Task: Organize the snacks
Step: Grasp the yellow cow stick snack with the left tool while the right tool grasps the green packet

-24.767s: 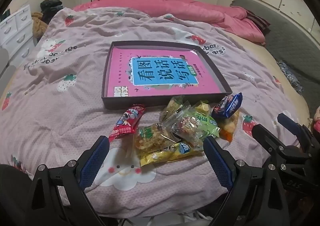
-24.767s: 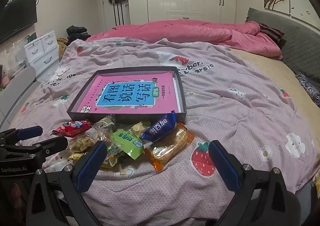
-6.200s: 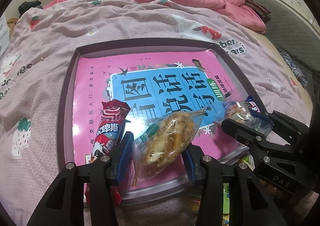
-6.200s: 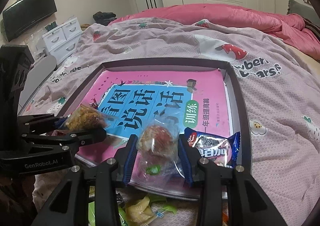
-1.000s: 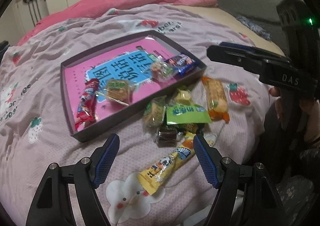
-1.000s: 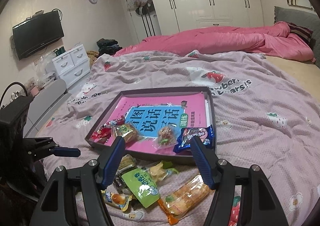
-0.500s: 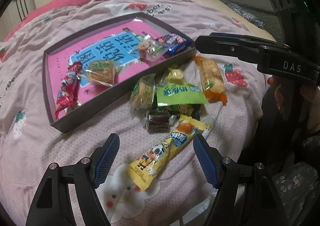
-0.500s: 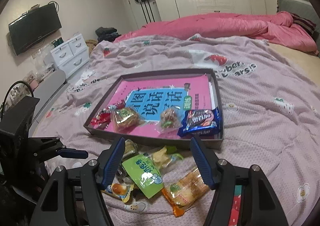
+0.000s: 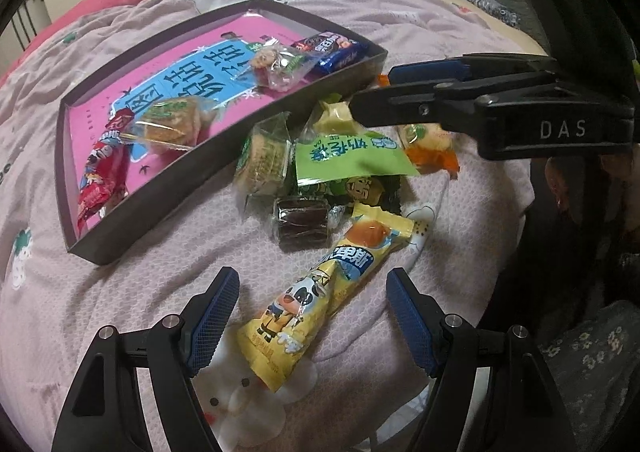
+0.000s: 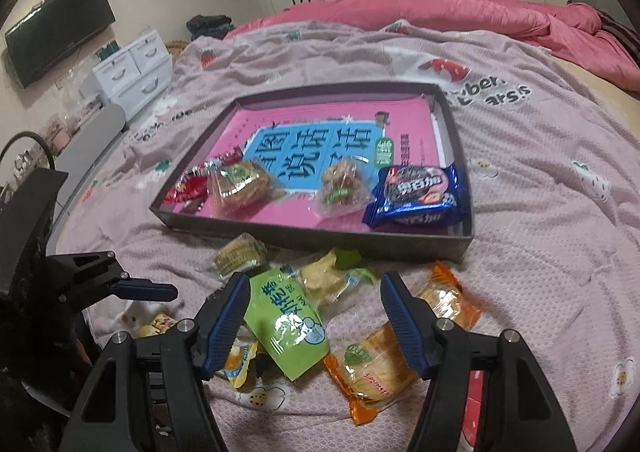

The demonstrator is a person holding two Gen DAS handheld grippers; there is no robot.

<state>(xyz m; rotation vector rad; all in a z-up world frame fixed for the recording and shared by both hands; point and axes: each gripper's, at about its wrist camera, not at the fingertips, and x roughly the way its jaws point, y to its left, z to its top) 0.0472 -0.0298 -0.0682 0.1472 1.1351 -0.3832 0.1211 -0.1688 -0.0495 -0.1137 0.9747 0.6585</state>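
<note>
The left tongs (image 9: pixel 310 310) stand wide and hold nothing at the bottom of the left wrist view, their blue pads either side of a long yellow snack pack (image 9: pixel 326 298) that lies on the bed's pink strawberry-print cover (image 9: pixel 168 252) just below centre frame; the right tongs (image 10: pixel 316 310) are likewise spread wide and bare at the bottom of the right wrist view, over a green packet (image 10: pixel 286 326) at lower centre and beside an orange-edged pastry pack (image 10: pixel 384 352) at lower right; in the left wrist view the right tongs (image 9: pixel 374 92) reach in from the right edge, over the loose heap; a dark shallow tray (image 10: pixel 460 156) sits at mid-frame on the cover, lined with a pink and blue book (image 10: pixel 320 136); along its near side lie four snacks: a red wrapper (image 10: pixel 192 182) at the left, a clear-wrapped brown cake (image 10: pixel 240 188) touching it, a small clear pack with a reddish filling (image 10: pixel 344 182) at centre, and a blue biscuit pack (image 10: pixel 418 192) at the right; outside the tray, just below its near wall, lie a corn-like clear pack (image 10: pixel 240 258) and a pale yellow pack (image 10: pixel 320 278); the left wrist view also shows a dark brown wrapped piece (image 9: pixel 302 220) at centre, and under the green packet what may be a dark green one, mostly hidden; upper left of the right wrist view holds a wall television (image 10: pixel 60 28) and white drawers (image 10: pixel 132 68).
</note>
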